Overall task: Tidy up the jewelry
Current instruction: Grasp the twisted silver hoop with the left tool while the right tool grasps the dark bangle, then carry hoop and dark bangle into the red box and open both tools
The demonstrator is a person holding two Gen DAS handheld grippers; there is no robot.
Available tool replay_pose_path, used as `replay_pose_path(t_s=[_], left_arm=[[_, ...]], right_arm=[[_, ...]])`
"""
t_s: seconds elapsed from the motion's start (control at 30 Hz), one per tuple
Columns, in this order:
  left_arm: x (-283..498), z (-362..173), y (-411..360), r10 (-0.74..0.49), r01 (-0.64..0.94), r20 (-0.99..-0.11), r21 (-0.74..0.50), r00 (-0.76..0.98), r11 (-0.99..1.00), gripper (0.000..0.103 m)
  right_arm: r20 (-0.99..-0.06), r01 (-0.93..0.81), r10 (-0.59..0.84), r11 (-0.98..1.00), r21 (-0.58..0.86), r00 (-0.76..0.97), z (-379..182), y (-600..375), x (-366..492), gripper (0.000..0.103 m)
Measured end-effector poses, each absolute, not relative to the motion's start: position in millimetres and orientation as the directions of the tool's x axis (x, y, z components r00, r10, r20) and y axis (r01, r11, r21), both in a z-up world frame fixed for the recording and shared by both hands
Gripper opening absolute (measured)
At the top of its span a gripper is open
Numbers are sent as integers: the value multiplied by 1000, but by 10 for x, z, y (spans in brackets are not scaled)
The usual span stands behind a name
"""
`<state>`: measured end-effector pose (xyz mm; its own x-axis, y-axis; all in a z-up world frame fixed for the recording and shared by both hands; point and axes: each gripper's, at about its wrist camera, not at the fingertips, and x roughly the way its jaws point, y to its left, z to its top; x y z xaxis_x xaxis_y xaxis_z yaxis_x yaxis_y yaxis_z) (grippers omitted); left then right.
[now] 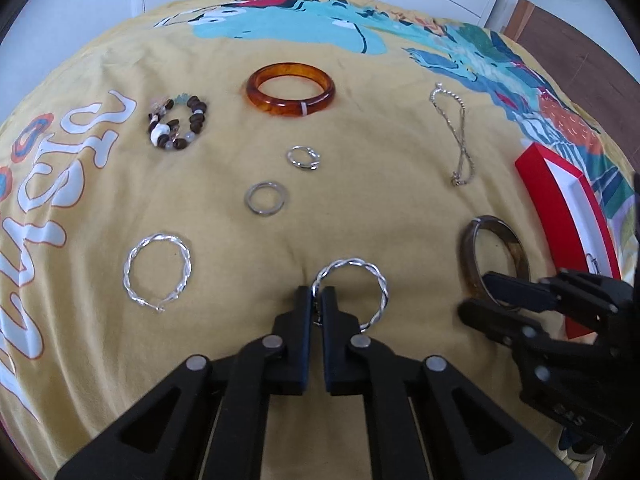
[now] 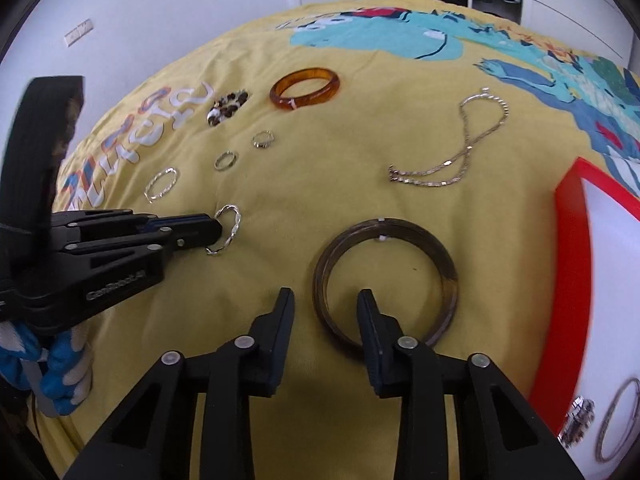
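Left claw (image 1: 318,294) pinches a twisted silver hoop (image 1: 352,292); right claw (image 2: 326,300) straddles the dark bangle (image 2: 384,276), half-open.

A bed (image 1: 360,200) covered in a yellow printed cloth holds scattered jewelry. From the left wrist view: an amber bangle (image 1: 291,89) at twelve o'clock, a beaded bracelet (image 1: 177,121) at ten, and a silver chain (image 1: 456,136) at two. Two small rings (image 1: 303,158) (image 1: 265,197) lie near the centre. A twisted silver hoop (image 1: 157,272) sits at eight, another twisted hoop (image 1: 352,292) at six, a dark bangle (image 1: 496,256) at four, and a red-edged tray (image 1: 560,184) at three.
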<state>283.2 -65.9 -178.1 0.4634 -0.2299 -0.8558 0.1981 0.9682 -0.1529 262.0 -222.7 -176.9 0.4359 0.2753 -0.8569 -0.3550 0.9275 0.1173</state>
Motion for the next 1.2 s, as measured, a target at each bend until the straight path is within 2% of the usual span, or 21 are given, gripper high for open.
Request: replay_pose_path(t_s=[0.2,0.5,0.9,1.2], left_arm=[[2802,-1755,-643,-246,194,-843,-172,478,966,3],[2595,-1545,-424,-255,148,-836,-209,485,967,2],[2217,-1004,-160,-230,123,-805,-194,547,973,2],[2115,-590,-415,-265,179,-764,-196,588,964,2]], right_arm=[[-861,-353,293,925,144,416,-1826,-2190,2720,9],[-803,-317,336,928,194,491,-1562,-2243,2540,7],[-702,-350,416,904,247,579,-841,-2083,2086,7],[-655,-311,354,932,187,667,-355,-2474,1825,7]])
